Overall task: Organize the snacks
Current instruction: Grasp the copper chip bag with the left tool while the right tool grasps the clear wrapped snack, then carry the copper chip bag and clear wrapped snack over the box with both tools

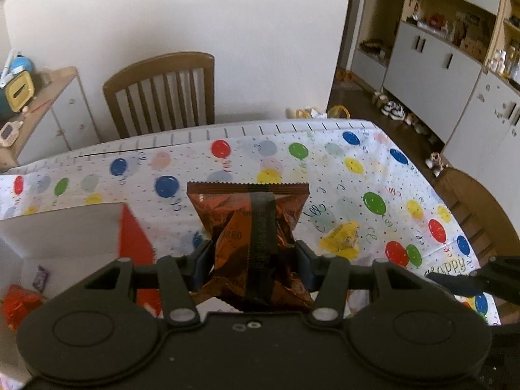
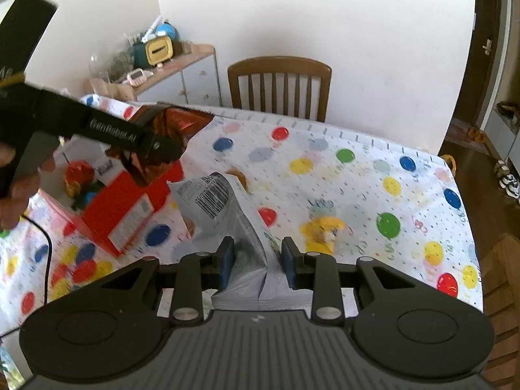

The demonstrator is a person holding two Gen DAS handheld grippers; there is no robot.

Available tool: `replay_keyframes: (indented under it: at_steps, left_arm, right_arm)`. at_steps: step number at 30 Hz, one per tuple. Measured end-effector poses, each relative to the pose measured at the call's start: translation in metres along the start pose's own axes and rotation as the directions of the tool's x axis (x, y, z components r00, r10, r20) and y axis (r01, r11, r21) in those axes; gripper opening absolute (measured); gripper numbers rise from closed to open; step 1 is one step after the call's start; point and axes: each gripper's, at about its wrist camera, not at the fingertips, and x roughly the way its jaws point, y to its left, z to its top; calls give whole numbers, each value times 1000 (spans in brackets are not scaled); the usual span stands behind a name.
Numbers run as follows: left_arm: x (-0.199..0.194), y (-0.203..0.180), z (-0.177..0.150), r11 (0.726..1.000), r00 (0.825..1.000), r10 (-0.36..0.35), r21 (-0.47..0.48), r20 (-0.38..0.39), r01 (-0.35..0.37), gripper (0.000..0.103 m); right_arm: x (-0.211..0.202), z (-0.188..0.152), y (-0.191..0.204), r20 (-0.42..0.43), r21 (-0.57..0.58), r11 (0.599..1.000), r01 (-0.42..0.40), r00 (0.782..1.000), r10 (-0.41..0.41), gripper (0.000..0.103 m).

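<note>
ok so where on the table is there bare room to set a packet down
Free: the balloon tablecloth between the yellow packet and the far edge by the chair, and right of that packet. Crowded: the left side, around the red box, where the left gripper hovers.

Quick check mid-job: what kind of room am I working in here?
Most likely a home dining area. A table under a balloon-print party tablecloth has a wooden slat-back chair against the wall, a cluttered sideboard stands beside it, and shoes line the floor by white cupboards.
</note>
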Motion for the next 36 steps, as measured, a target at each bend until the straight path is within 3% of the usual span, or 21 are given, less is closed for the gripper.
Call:
replay_keyframes:
  at_steps: [10, 13, 20, 36]
  left_arm:
    - [-48, 52, -21, 996, 997, 53, -70, 49, -49, 51]
    - [-59, 71, -27, 994, 996, 68, -88, 49, -63, 51]
    - [-75, 117, -36, 987, 993, 102, -132, 52, -94, 51]
    - [-63, 195, -73, 970, 988, 151, -187, -20, -152, 51]
  right_arm:
    - [2, 31, 59, 35, 16, 997, -76, 997, 75, 31]
    - [8, 42, 81, 44, 13, 995, -100, 994, 99, 19]
    - [37, 64, 131, 40, -30, 995, -100, 994, 101, 15]
    - [90, 24, 119, -150, -5, 990, -139, 979, 137, 16]
